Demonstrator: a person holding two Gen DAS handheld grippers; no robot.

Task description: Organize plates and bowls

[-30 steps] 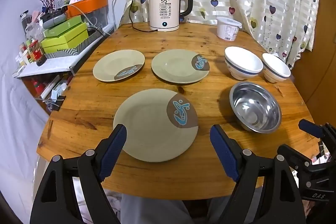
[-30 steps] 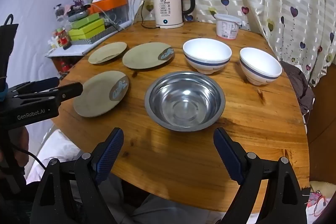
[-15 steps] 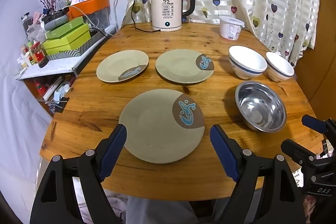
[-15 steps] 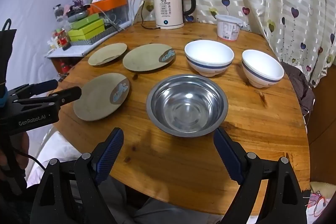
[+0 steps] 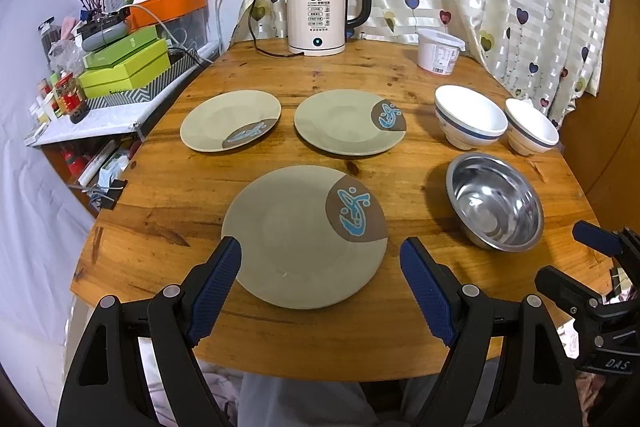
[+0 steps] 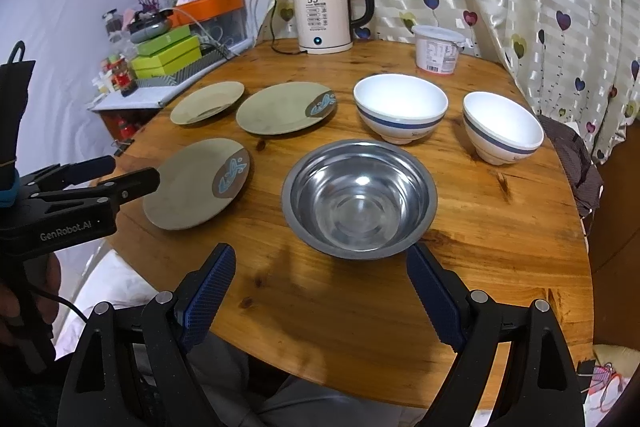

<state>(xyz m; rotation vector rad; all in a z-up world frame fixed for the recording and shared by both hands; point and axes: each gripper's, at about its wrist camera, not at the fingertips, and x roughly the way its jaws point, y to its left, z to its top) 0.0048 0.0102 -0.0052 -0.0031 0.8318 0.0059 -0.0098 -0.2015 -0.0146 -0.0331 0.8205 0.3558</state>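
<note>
Surface: round wooden table (image 5: 280, 67), three fish-patterned beige plates and three bowls laid out singly, unstacked.
Change: both views drawn closer (slightly).
Left gripper (image 5: 320, 291): spread wide, empty, over nearest beige plate (image 5: 296, 239).
Right gripper (image 6: 320, 295): spread wide, empty, before stainless steel bowl (image 6: 360, 199).

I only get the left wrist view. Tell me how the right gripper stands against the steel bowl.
Observer: The right gripper is open and empty, and the round stainless steel bowl sits centred just ahead of its tips.
Operator: Check off the table's right side.
Observer: A dark cloth hangs just beyond the round wooden table edge, past the smaller white bowl with a blue band.
</note>
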